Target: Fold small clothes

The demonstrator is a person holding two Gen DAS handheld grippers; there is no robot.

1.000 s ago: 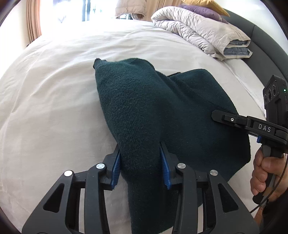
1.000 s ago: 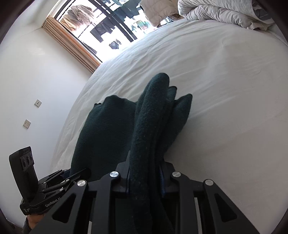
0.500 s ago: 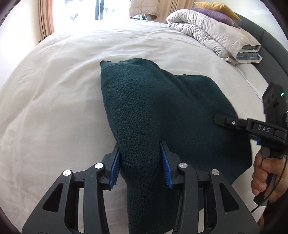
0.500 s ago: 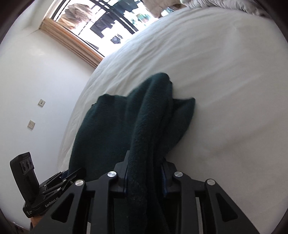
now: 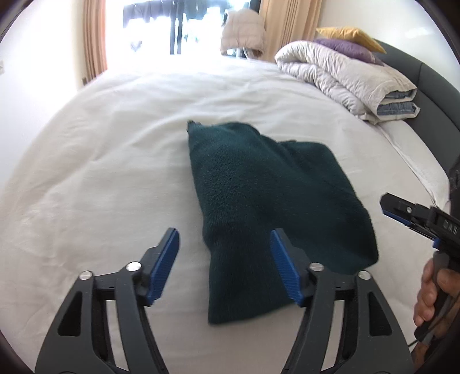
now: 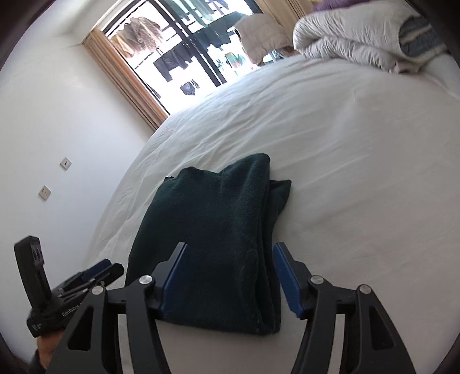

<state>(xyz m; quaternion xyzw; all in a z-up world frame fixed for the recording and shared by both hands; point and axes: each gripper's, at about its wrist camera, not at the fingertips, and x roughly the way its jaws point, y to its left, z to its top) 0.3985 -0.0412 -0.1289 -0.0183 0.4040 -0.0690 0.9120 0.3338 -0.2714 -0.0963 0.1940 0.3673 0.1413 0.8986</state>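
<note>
A dark green knit garment (image 5: pixel 267 201) lies folded on the white bed sheet (image 5: pixel 100 178); it also shows in the right wrist view (image 6: pixel 218 230). My left gripper (image 5: pixel 224 247) is open, its blue pads wide apart over the garment's near end, holding nothing. My right gripper (image 6: pixel 230 259) is open, its jaws either side of the garment's near edge, not gripping it. The right gripper also appears at the right of the left wrist view (image 5: pixel 402 210), off the garment. The left gripper shows at lower left in the right wrist view (image 6: pixel 97 273).
A rolled grey duvet (image 5: pixel 345 74) and purple and yellow pillows (image 5: pixel 348 43) lie at the head of the bed by the dark headboard (image 5: pixel 431 77). A window with curtains (image 5: pixel 178 26) is beyond the bed's far edge. White wall with sockets (image 6: pixel 54 178) is on the left.
Both grippers have opened and let go of the garment, which now lies flat and folded on the sheet. Both have drawn back slightly.
</note>
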